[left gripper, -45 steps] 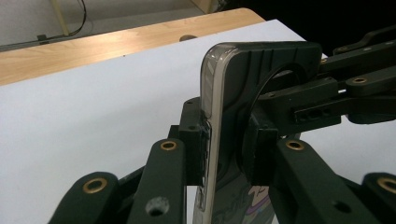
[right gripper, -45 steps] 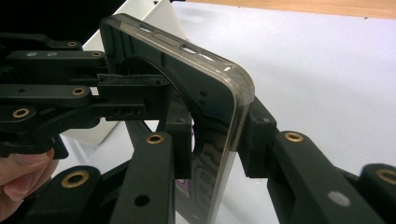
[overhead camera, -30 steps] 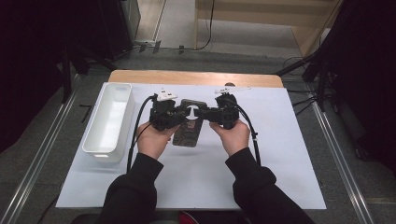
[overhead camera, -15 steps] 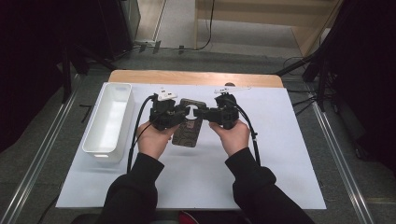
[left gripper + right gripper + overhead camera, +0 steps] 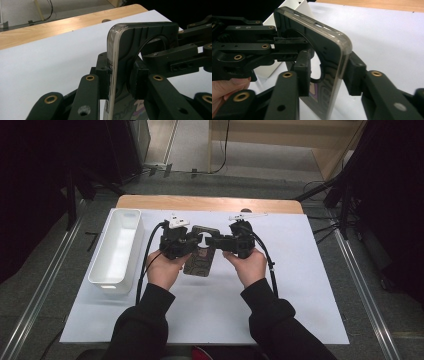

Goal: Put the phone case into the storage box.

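Here we hold the dark, glossy phone in its clear plastic case [image 5: 200,257] above the white-covered bench [image 5: 300,285], left gripper [image 5: 192,241] and right gripper [image 5: 212,241] each clamped on opposite long edges, probably to steady it, the white plastic bin [image 5: 116,247] waiting nearby.

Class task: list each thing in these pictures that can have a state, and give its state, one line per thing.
Phone case: held off the table, gripped from both sides, no phone in it.
Left tool: shut on the case.
Right tool: shut on the case.
White bin: upright on the table, empty.
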Action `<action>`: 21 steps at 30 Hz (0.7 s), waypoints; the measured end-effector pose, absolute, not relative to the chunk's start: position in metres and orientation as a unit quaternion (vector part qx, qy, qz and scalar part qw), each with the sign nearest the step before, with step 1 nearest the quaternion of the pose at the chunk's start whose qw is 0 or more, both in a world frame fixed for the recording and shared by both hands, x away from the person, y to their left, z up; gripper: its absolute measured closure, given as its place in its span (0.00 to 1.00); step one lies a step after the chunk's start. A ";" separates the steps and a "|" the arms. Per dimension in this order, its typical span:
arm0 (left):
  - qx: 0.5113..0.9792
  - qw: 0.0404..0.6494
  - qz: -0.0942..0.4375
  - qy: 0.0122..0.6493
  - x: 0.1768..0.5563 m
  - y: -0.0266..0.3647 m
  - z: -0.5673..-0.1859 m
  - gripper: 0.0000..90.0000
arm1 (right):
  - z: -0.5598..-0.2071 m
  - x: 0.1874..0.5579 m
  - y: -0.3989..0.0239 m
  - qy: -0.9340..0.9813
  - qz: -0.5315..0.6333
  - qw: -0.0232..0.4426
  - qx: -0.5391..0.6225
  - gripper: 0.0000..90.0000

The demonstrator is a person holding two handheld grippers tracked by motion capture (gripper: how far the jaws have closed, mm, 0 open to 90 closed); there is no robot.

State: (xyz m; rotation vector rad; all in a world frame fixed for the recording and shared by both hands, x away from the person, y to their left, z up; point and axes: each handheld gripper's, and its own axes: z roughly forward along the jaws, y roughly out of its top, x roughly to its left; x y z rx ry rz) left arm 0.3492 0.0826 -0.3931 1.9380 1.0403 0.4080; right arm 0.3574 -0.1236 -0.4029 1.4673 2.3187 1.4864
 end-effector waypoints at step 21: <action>0.775 0.454 0.135 0.418 0.352 0.095 -0.389 0.82 | -0.403 0.353 -0.129 0.770 0.474 0.002 0.427 0.38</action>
